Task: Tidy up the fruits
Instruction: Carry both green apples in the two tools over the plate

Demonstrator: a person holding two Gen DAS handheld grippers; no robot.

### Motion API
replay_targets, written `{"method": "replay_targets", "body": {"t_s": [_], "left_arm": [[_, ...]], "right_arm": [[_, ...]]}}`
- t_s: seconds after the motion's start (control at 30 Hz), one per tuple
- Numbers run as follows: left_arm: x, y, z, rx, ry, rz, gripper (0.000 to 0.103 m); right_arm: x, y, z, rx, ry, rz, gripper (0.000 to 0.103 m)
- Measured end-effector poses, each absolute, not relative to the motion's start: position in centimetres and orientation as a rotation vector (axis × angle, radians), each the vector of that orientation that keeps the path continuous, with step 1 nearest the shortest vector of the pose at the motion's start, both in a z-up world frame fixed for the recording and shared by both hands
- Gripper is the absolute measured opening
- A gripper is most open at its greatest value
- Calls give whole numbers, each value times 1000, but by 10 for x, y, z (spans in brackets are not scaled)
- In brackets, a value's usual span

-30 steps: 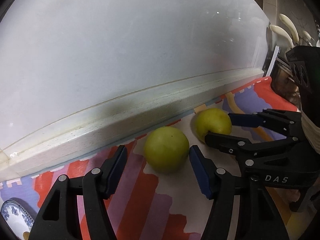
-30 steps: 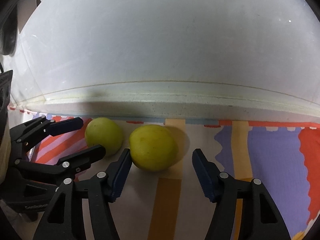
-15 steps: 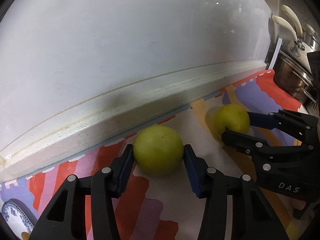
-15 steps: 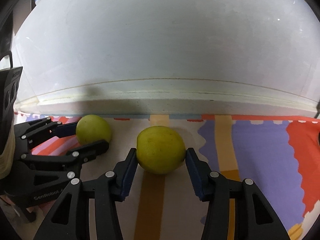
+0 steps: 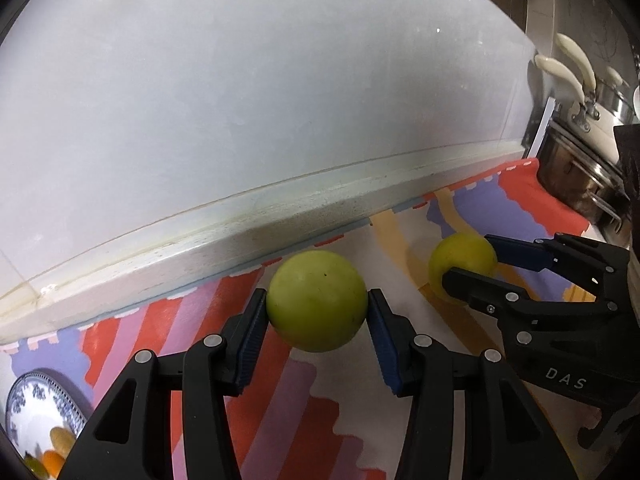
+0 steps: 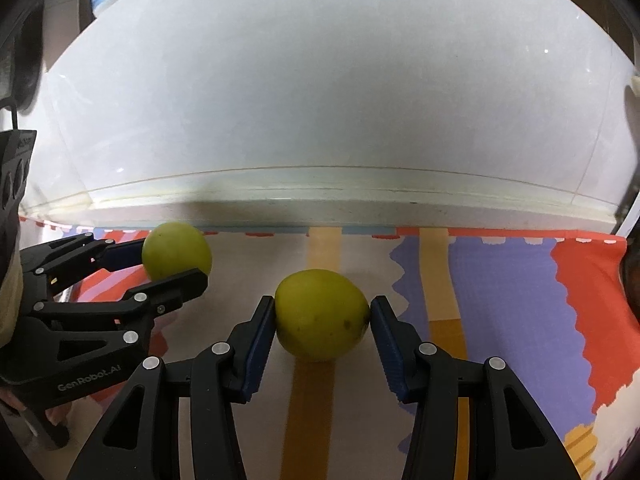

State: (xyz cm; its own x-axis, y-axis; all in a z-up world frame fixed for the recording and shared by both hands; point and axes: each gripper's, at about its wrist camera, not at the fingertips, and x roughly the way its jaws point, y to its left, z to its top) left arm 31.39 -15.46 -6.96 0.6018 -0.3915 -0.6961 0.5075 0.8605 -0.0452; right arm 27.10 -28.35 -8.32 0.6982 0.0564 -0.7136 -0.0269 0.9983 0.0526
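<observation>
Yellow-green and round, the left fruit sits squarely between the blue-padded fingers of the left gripper, both pads pressed on its sides, over the striped red, purple and cream mat. Over on the right of this left wrist view, the right gripper has its 2 fingers either side of the second yellow-green fruit, near the pale stone ledge. Down in the lower left corner, a blue-and-white patterned plate shows with small orange and yellow pieces on it. Steel pots stand at the far right.

Switching to the right wrist view: the right gripper is clamped on that second fruit, pads touching both flanks, fruit resting on the mat. At left, the left gripper pinches its round fruit just beside the ledge.
</observation>
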Motion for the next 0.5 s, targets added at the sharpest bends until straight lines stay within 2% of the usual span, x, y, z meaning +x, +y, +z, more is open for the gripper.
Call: {"method": "replay_targets", "body": {"t_s": [0.5], "left_arm": [[258, -121, -25, 87, 688, -462, 49]], "right_arm": [[247, -255, -37, 20, 725, 97, 49]]}}
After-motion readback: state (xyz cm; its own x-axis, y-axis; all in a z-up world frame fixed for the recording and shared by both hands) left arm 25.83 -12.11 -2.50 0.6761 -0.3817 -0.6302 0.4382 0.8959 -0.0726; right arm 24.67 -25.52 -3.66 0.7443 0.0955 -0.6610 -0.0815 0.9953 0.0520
